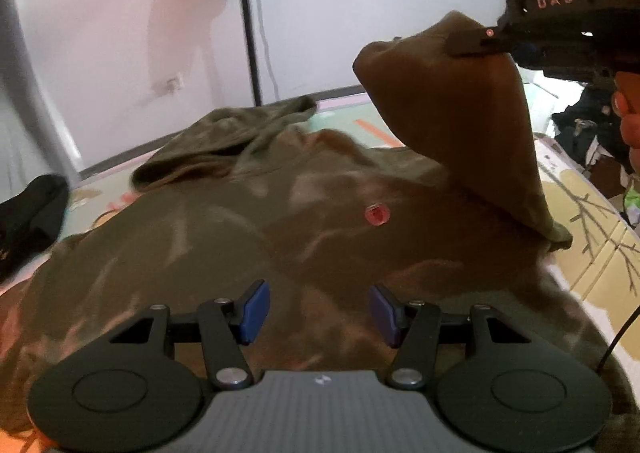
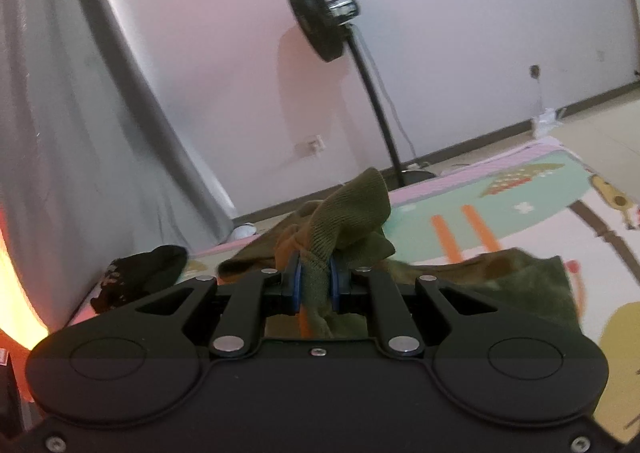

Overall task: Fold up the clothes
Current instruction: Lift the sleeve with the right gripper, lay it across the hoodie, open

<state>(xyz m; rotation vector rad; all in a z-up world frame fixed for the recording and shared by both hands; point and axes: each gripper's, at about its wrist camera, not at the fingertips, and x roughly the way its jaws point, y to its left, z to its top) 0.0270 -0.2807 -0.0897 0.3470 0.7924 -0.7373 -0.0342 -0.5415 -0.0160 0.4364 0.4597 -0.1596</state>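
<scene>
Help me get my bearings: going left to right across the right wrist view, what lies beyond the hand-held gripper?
Grey curtain → black garment → olive cuff in the right hand-held gripper → standing fan → play mat.

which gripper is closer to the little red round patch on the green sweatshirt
Left. The left gripper hangs open just above the sweatshirt, the red patch right ahead of its fingertips. The right gripper is higher, up and right, clamped on a lifted sleeve.
</scene>
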